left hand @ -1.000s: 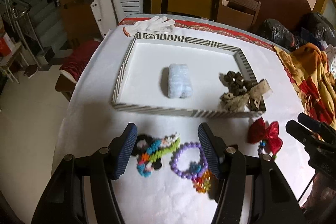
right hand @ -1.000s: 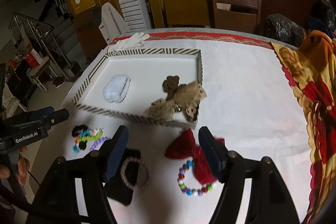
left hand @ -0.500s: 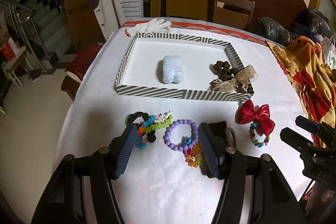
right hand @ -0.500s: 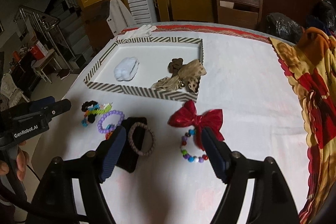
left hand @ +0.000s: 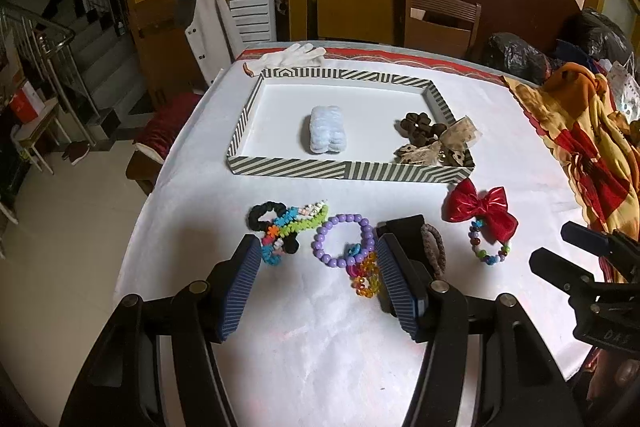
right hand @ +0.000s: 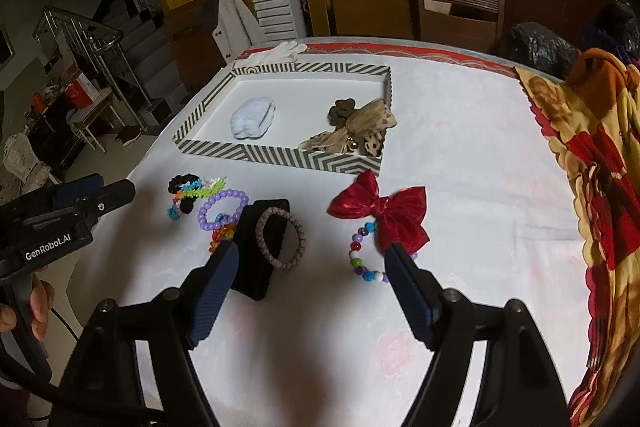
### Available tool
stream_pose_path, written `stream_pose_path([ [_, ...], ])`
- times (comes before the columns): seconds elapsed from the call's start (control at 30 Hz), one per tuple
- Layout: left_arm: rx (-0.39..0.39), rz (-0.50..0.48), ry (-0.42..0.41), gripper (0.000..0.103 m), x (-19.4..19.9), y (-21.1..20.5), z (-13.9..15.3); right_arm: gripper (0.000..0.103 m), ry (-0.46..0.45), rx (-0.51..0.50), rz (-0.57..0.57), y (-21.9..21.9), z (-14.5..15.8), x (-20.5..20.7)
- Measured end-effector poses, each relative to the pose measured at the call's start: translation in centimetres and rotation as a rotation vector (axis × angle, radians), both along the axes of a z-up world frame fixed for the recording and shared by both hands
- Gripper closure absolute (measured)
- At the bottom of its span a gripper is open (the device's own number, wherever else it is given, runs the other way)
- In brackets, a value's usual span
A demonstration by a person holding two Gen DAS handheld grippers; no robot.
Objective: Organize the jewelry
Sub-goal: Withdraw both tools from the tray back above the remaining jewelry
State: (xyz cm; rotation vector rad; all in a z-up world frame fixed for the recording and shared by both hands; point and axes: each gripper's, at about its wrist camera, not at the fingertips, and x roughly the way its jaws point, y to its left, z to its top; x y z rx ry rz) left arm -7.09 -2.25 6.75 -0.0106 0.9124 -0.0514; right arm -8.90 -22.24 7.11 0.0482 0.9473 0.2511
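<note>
A striped tray [left hand: 288, 167] [right hand: 280, 157] holds a pale blue scrunchie [left hand: 326, 134], a brown scrunchie [left hand: 418, 127] and a beige bow [left hand: 448, 143]. In front of it on the white cloth lie a multicoloured bracelet with a black tie [left hand: 286, 229], a purple bead bracelet [left hand: 344, 239] [right hand: 222, 209], a brown bracelet on a black pad [right hand: 280, 239], a red bow [left hand: 480, 211] [right hand: 384, 213] and a mixed bead bracelet [right hand: 362, 259]. My left gripper [left hand: 316, 271] is open above the purple bracelet. My right gripper [right hand: 310, 275] is open, between the pad and the mixed bracelet.
A white glove [left hand: 296, 55] lies behind the tray. An orange and red patterned cloth [left hand: 580, 139] covers the table's right side. Wooden chairs [left hand: 440, 23] stand behind the table. The table's left edge [left hand: 160, 187] drops to the floor.
Both grippers have pulled back and risen from the jewelry; the tray and bracelets now look smaller and farther. Both stay open and empty.
</note>
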Motion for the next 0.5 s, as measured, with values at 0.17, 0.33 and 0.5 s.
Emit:
stream_pose_path([
  [0.17, 0.008, 0.005, -0.001, 0.048, -0.45, -0.08, -0.04, 0.023, 0.008, 0.005, 0.011, 0.06, -0.26, -0.38],
  [0.33, 0.013, 0.015, -0.003, 0.048, -0.64, -0.1, -0.04, 0.023, 0.011, 0.008, 0.015, -0.04, -0.3, -0.47],
  [0.5, 0.024, 0.014, -0.007, 0.048, -0.8, -0.26, -0.04, 0.023, 0.01, 0.008, 0.015, -0.05, -0.29, -0.51],
])
